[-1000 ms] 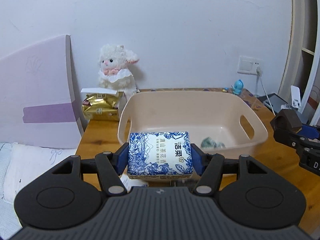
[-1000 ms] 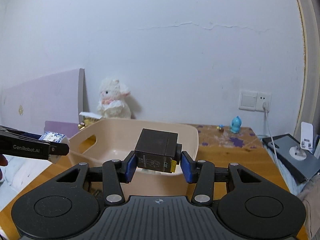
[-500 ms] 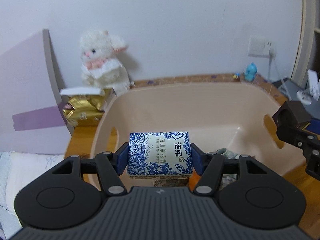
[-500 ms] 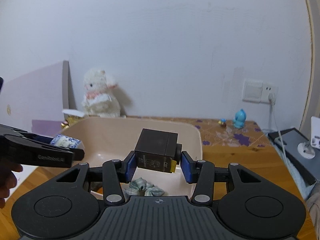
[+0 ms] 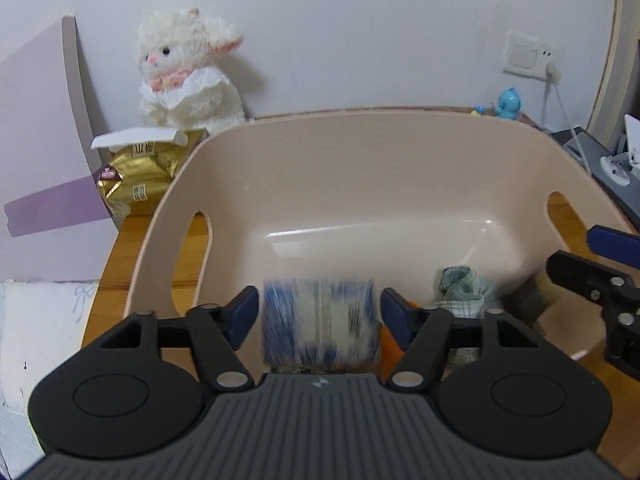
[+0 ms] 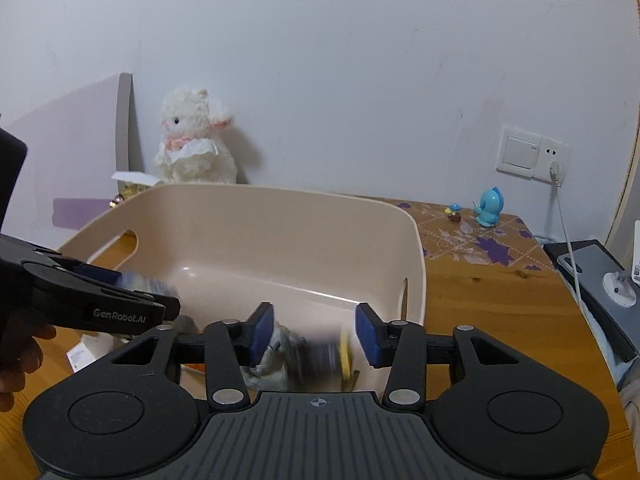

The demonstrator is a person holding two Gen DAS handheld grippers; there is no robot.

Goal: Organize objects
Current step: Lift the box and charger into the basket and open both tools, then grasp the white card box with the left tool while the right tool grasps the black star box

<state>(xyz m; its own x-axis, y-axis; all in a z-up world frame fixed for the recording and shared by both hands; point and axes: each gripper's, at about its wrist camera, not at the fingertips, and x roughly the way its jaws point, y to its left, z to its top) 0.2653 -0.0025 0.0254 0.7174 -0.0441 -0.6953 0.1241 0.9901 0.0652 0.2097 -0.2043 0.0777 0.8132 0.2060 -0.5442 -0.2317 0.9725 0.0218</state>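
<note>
Left gripper over the near edge of the beige tub, fingers spread; the blue-and-white tissue pack sits between them, blurred, a gap showing on each side. Right gripper also spread wide, with the dark box blurred between and below its pads, inside the tub. A green cloth lies on the tub floor. Tub stands on the wooden table; a plush lamb sits at the wall behind.
</note>
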